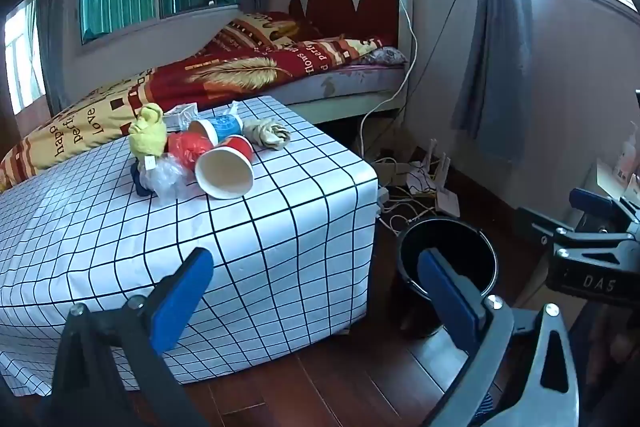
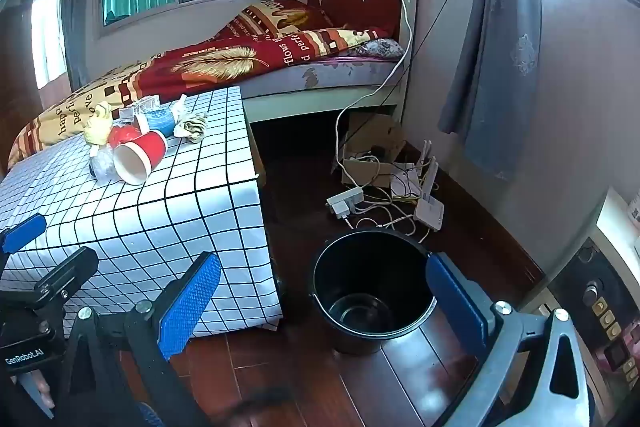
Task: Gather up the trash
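Left gripper (image 1: 316,291): blue-padded fingers (image 1: 182,297) spread wide, nothing between them, nothing touched; it tilts downward over the near corner of the checked-cloth table (image 1: 120,247). Right gripper (image 2: 324,297): fingers (image 2: 188,301) likewise fully apart and empty, angled down with the black bucket (image 2: 372,295) on the wooden floor framed between them, beside the table. Trash sits in a cluster on the far tabletop: a tipped red paper cup (image 1: 226,169), a blue cup (image 1: 218,129), yellow crumpled cloth (image 1: 149,131), clear plastic wrap (image 1: 166,177) and a beige wad (image 1: 268,133)
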Motion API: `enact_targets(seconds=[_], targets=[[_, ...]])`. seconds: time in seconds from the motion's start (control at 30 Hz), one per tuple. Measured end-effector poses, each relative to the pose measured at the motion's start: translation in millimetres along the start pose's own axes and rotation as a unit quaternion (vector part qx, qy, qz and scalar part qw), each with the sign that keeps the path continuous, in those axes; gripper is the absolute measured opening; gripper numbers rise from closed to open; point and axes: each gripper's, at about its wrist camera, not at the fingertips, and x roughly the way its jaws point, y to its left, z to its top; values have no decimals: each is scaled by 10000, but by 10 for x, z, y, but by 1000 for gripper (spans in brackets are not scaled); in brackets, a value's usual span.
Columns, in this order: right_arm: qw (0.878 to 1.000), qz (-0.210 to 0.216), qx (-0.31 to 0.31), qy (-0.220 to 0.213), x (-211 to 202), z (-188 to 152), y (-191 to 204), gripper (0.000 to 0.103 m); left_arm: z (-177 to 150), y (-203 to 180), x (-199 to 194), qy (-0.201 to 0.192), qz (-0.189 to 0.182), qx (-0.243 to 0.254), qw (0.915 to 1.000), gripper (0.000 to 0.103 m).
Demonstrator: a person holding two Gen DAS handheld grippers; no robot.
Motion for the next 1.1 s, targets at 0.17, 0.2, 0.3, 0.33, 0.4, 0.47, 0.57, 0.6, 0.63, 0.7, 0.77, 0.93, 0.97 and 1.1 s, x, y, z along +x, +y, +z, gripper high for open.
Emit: enact_targets(seconds=[0.17,0.2,0.3,0.33,0.4,0.47,0.57,0.6,0.63,0.7,0.77,0.93,0.97,1.1], targets=[[10000,14,30,12,-11,5,-4,103,-11,92,32,104,-67,-139,9998,103],[10000,12,19,7,-15,5,-7,103,-34,73,21,67,-38,-72,9999,103],[10000,30,-1,10,3,10,-2,103,-71,64,34,65,-7,-55,10000,103],[10000,24,-4,8,-9,15,-8,103,-64,50,55,75,12,-51,10000,103],[10000,26,-11,22,-12,15,-19,103,-52,51,70,99,22,-44,9999,103],[10000,18,-21,13,-8,26,0,103,-51,67,71,108,26,-41,9999,103],[10000,-2,-37,6,-5,18,29,103,-43,80,50,118,38,-45,9999,103],[10000,-2,-42,10,-5,20,26,103,-48,86,52,122,41,-49,9999,103],[10000,3,-46,15,-6,23,21,103,-50,89,52,126,45,-48,9999,103],[10000,0,-49,16,-5,24,22,103,-51,92,54,132,54,-53,9999,103],[10000,2,-62,14,-42,10,20,103,-54,101,55,135,46,-61,9999,103],[10000,-1,-64,23,-37,9,29,103,-68,105,56,151,36,-60,9999,103],[10000,-2,-66,24,-39,8,32,103,-69,104,57,156,38,-58,9999,103],[10000,1,-70,26,-44,4,33,103,-72,104,58,151,38,-66,9999,103]])
